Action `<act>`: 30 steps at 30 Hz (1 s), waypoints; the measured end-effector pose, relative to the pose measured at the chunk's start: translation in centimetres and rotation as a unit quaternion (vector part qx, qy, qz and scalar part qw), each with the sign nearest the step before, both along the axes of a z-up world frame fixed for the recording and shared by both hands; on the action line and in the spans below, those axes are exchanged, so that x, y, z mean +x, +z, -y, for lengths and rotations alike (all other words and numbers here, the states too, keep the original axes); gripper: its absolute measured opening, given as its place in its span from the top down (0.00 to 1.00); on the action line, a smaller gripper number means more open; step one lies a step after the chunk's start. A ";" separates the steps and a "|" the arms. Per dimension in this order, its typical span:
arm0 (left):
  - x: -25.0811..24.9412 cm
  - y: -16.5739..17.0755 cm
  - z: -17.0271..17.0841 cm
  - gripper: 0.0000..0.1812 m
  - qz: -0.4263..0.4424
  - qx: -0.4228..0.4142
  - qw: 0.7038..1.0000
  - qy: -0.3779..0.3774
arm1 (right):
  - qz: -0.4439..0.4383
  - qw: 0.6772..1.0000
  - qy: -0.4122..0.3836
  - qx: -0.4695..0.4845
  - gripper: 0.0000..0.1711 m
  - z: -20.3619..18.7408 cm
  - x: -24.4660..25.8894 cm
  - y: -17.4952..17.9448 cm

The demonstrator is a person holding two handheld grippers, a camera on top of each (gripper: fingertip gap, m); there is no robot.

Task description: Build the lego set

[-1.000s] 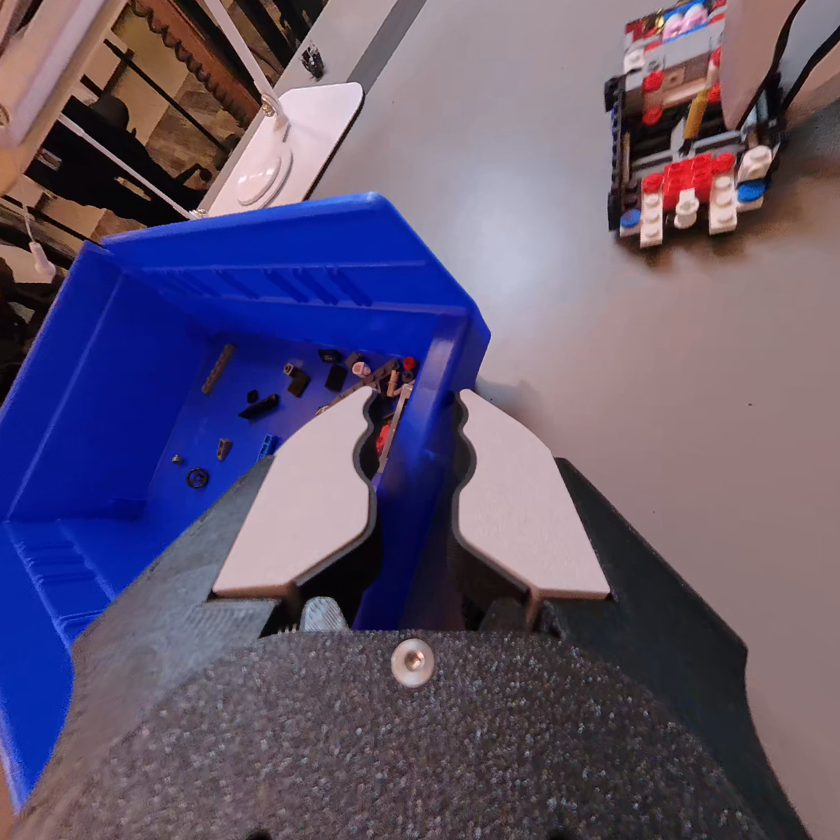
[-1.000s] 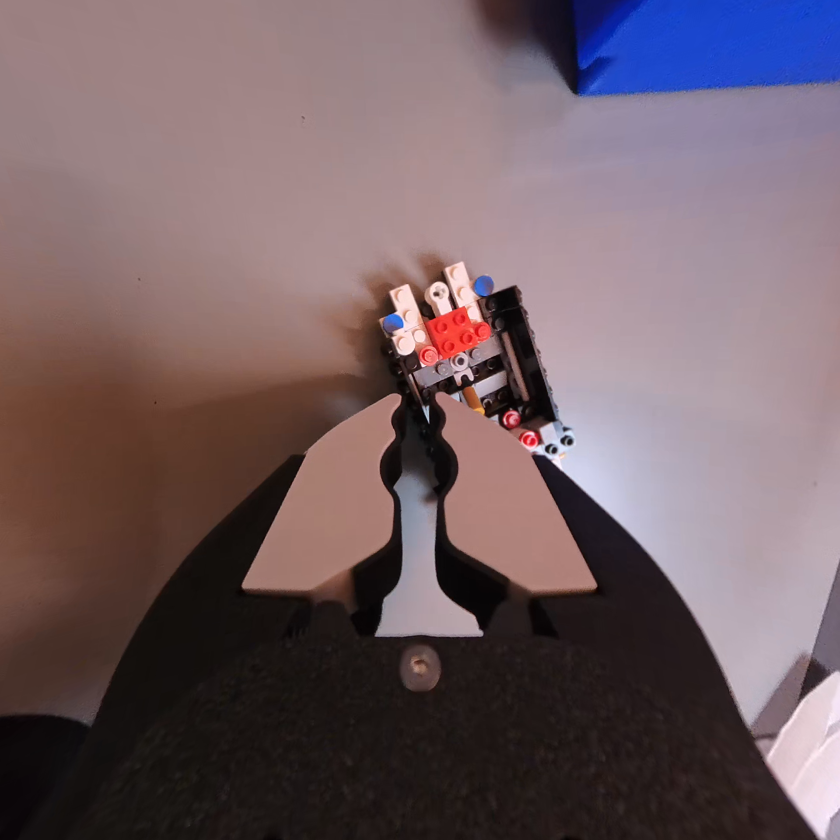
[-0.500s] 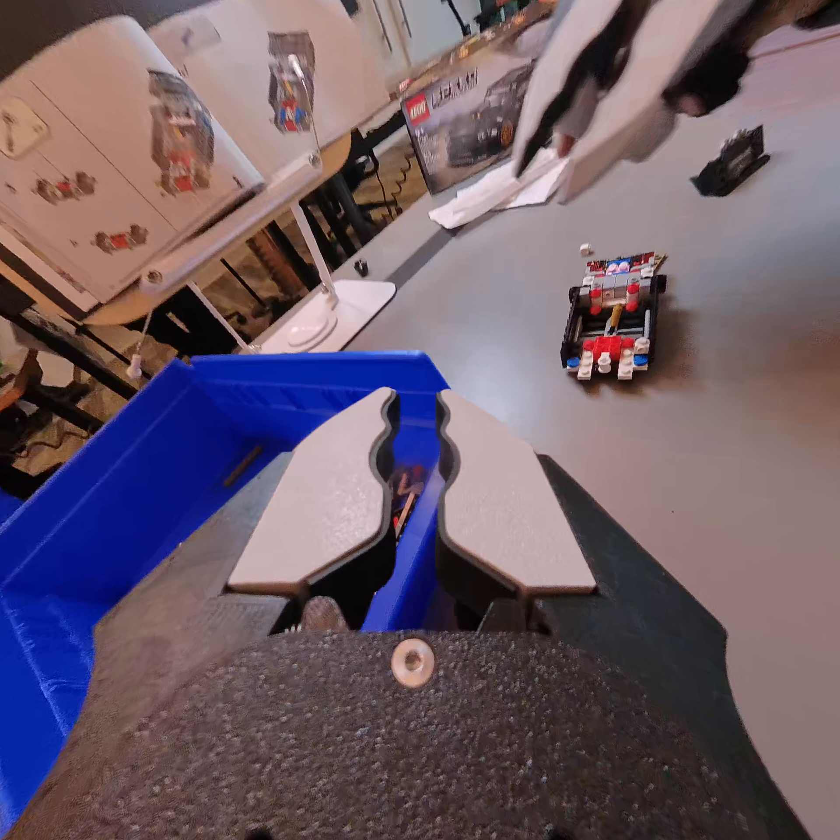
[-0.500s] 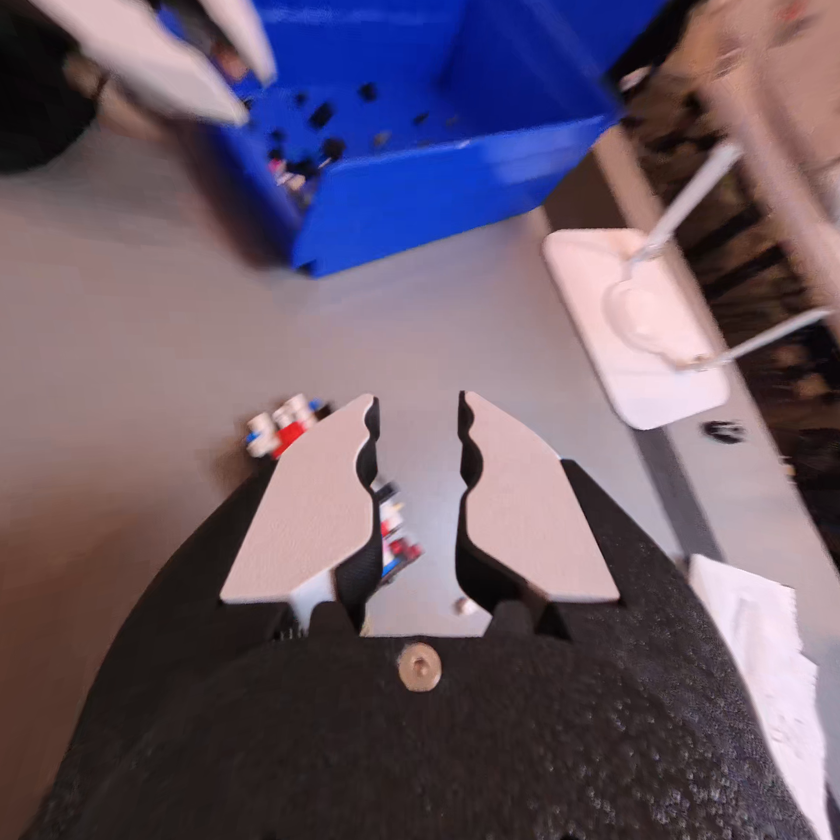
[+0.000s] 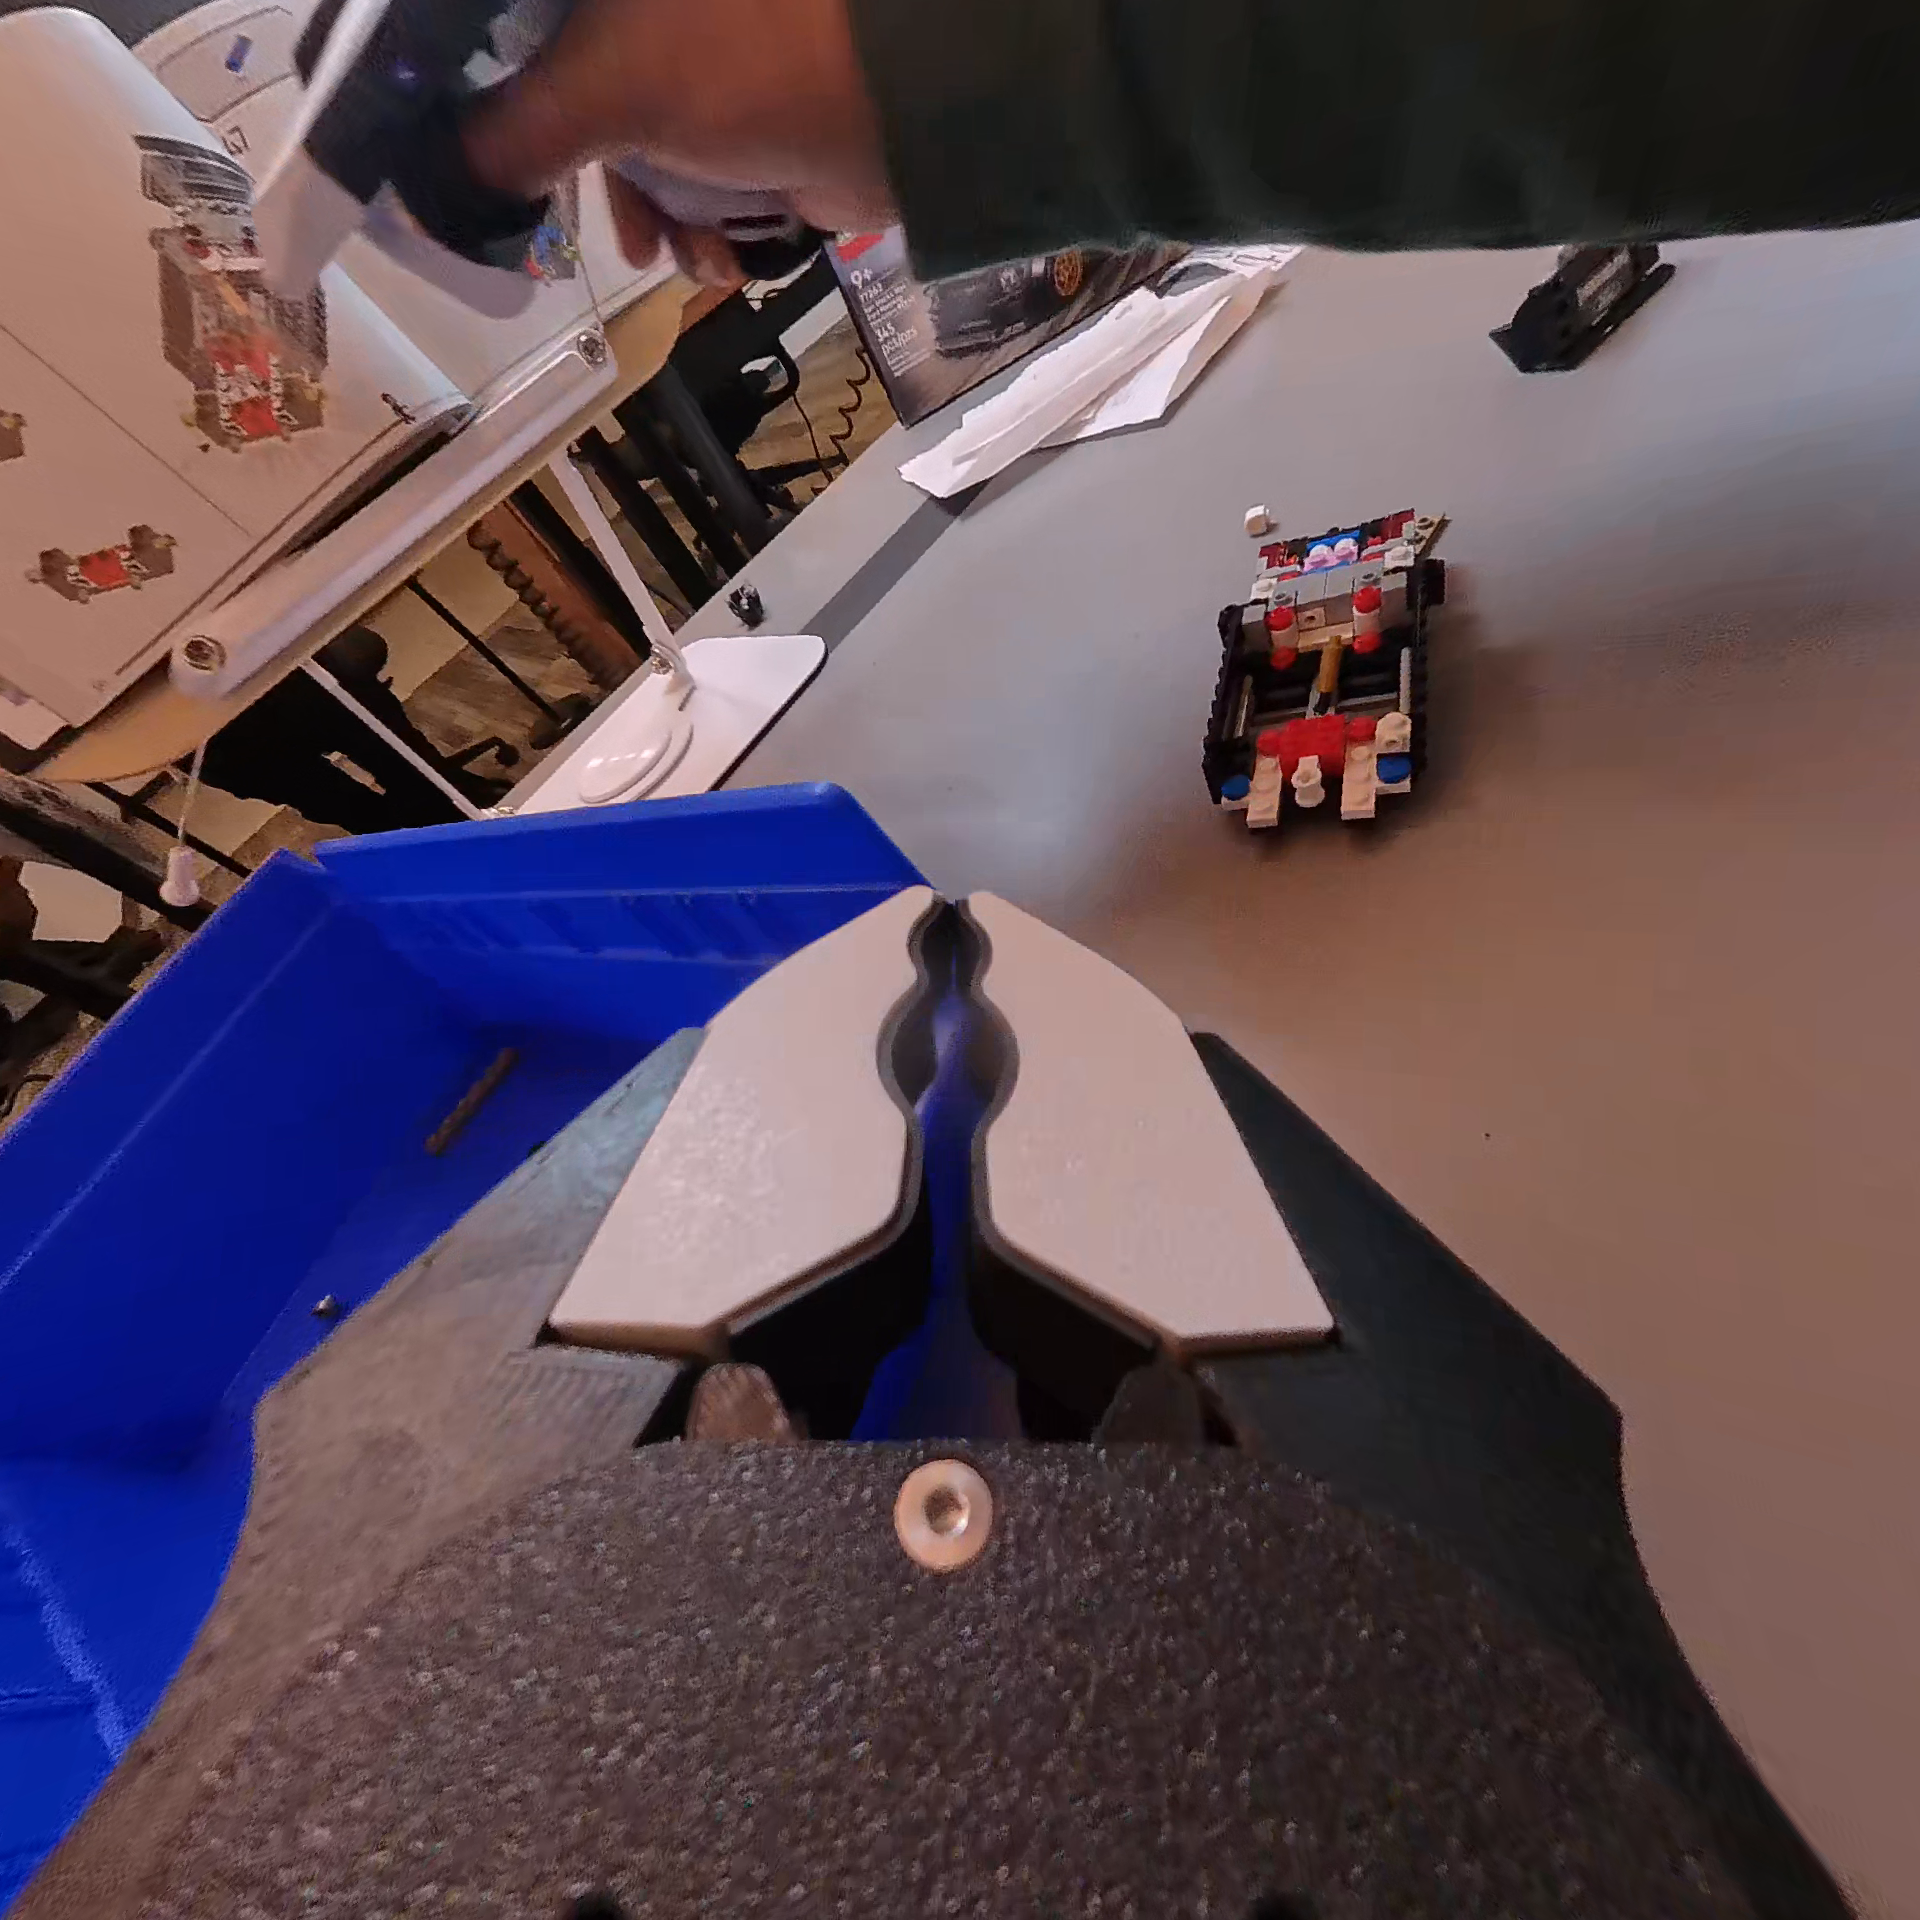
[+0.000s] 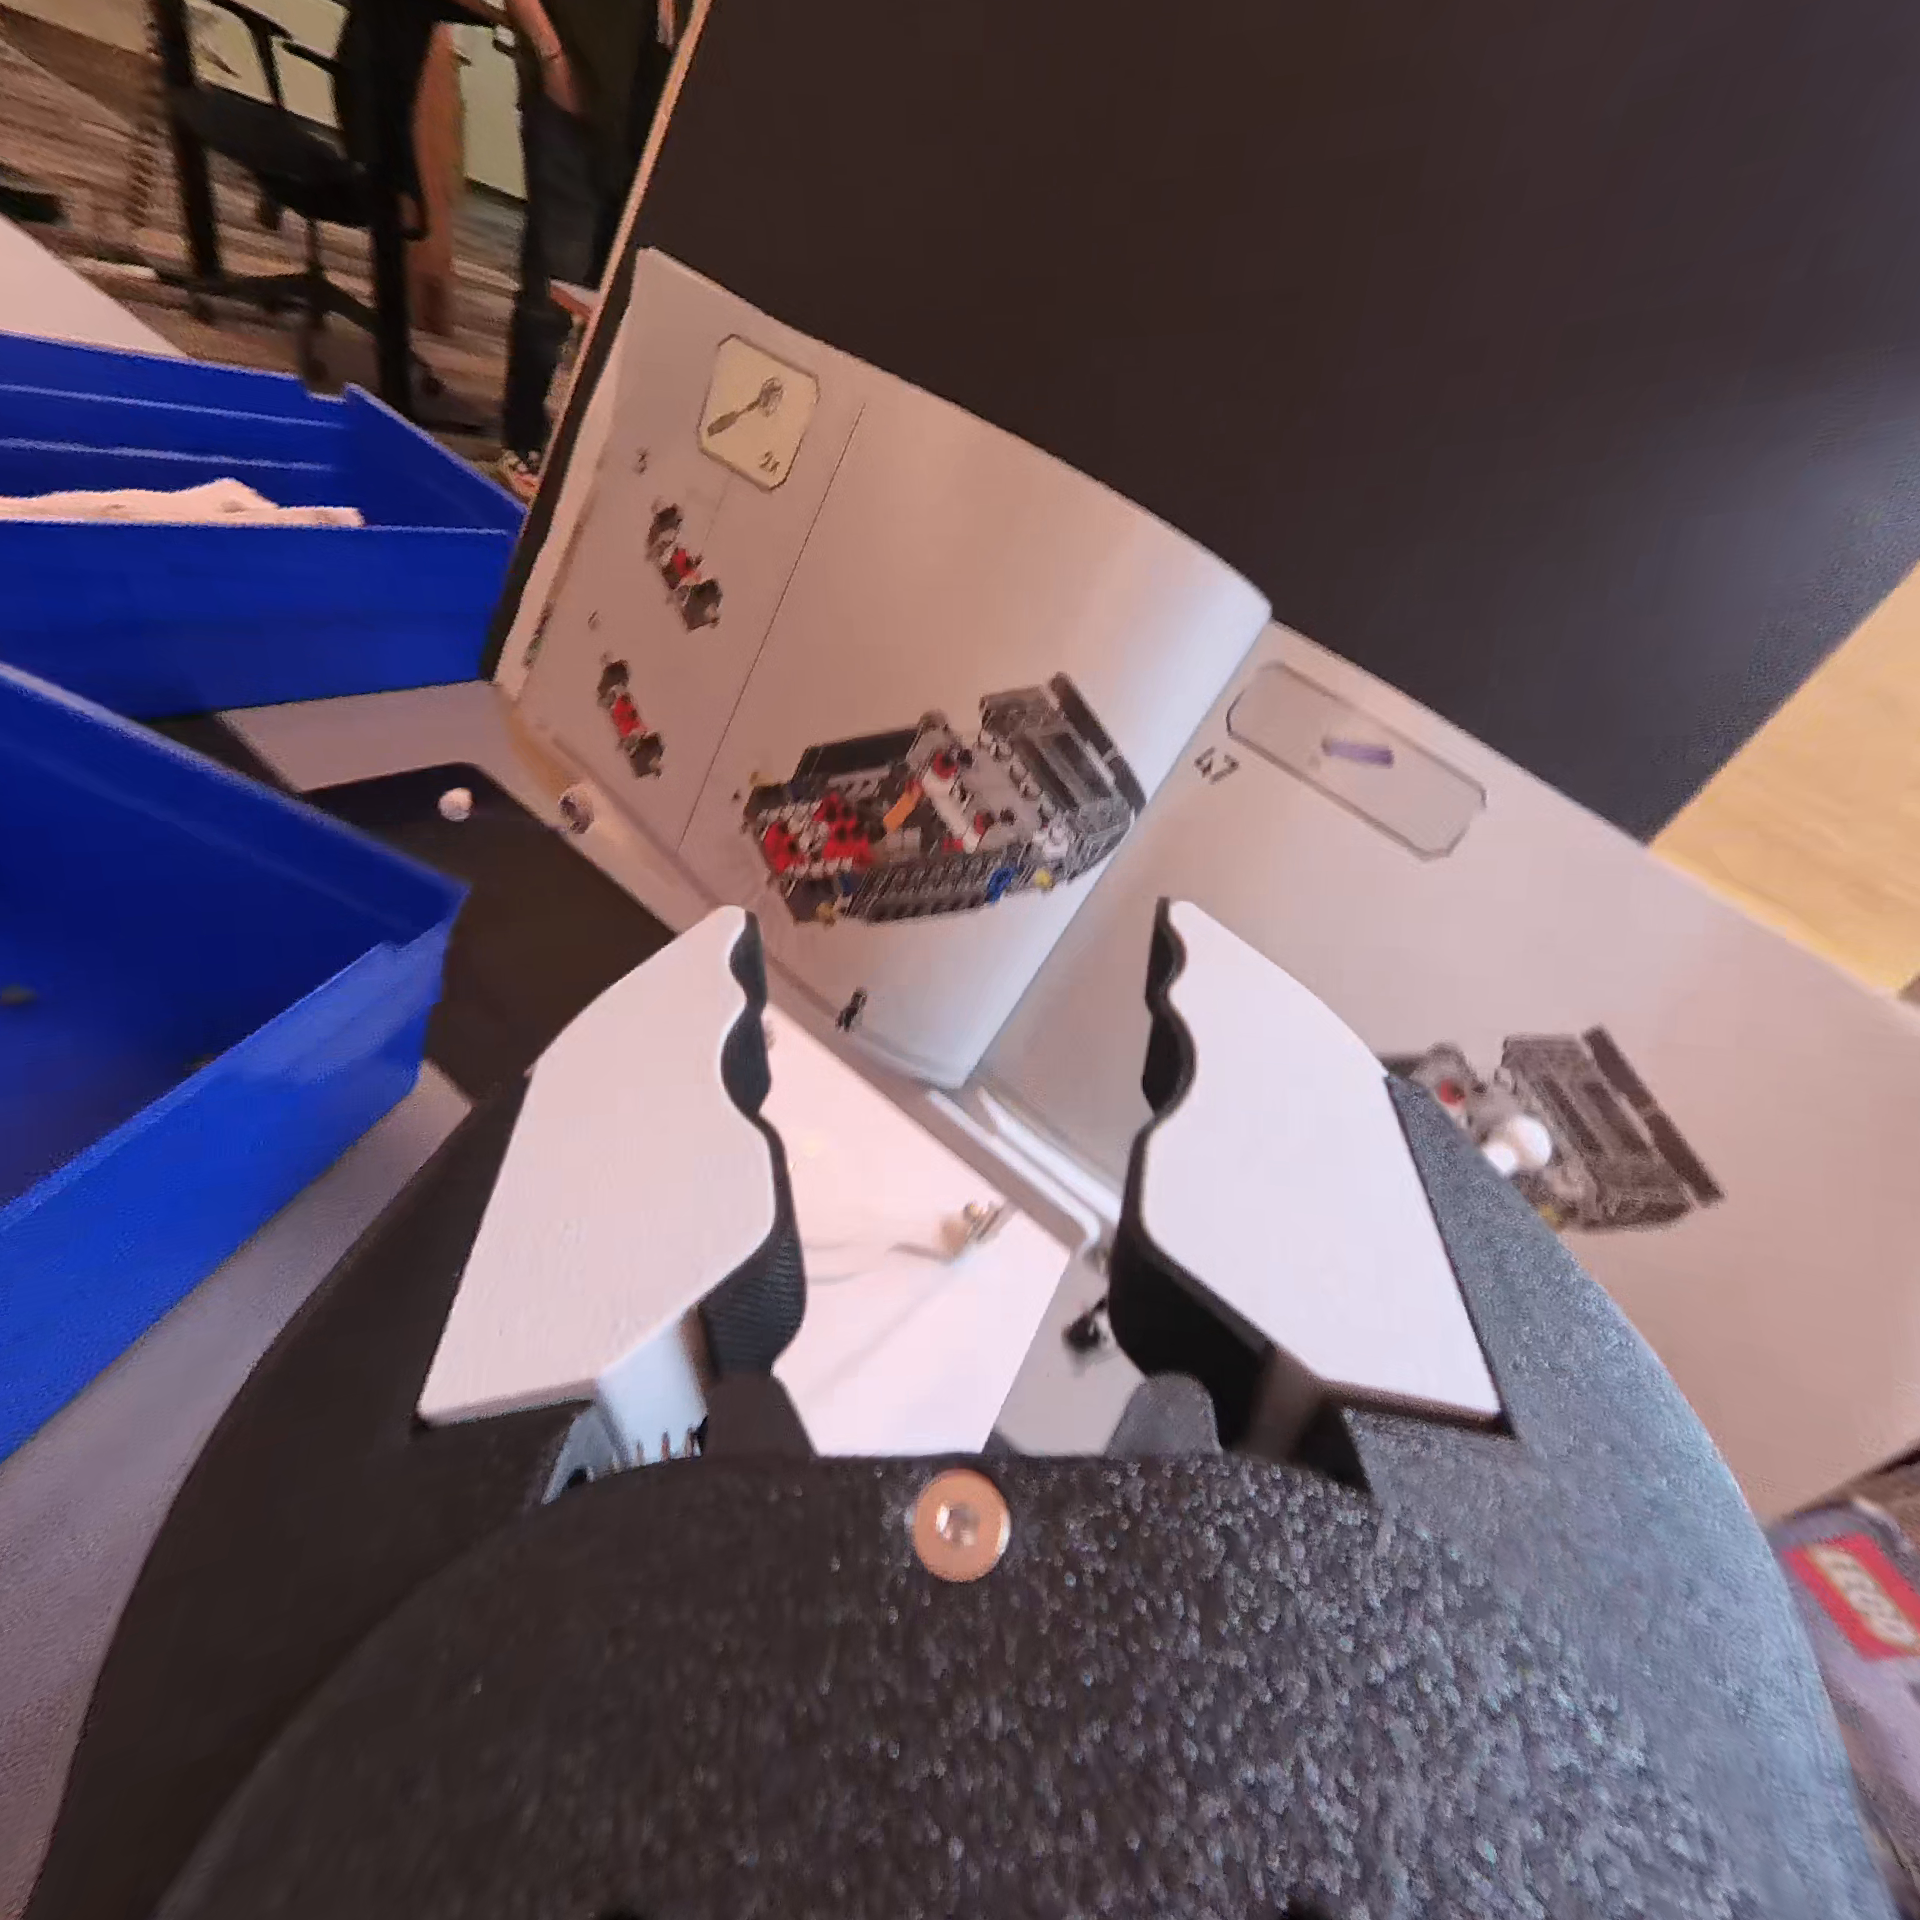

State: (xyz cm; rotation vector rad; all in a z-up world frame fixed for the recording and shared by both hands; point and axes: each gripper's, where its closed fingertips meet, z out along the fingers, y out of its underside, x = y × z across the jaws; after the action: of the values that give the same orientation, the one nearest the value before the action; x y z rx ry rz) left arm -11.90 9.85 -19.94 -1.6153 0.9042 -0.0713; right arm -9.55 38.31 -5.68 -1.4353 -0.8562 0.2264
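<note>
Left wrist view: our left gripper (image 5: 951, 914) pinches the blue plastic bin's wall (image 5: 940, 1122); our right gripper (image 6: 951, 925) gapes wide before the open instruction booklet (image 6: 935, 665); the half-built lego car (image 5: 1320, 675) sits apart.

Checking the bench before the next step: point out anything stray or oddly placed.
A small white piece lies loose on the grey table, just beyond the half-built lego car and apart from the blue parts bin. The left hand-held gripper is shut on the bin's wall, not on a brick.
</note>
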 end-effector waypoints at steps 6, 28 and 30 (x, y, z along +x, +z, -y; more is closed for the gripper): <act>0.1 -0.4 -0.1 1.00 -0.006 -0.004 1.000 -0.005 | 0.015 0.998 -0.044 0.039 0.62 -2.7 -1.4 0.9; 0.3 -0.5 0.0 1.00 0.000 -0.011 1.000 -0.008 | -0.009 0.990 -0.057 -0.131 0.76 -2.6 9.9 -8.3; 0.3 -0.7 -0.1 1.00 0.000 -0.014 1.000 -0.009 | -0.022 0.997 -0.044 -0.066 0.76 -1.6 8.2 -5.0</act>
State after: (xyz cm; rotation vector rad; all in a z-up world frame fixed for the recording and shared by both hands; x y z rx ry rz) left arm -11.55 9.93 -20.62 -1.6328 0.9219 -0.0963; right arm -1.40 39.92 -10.66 -1.5815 -0.7515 0.2512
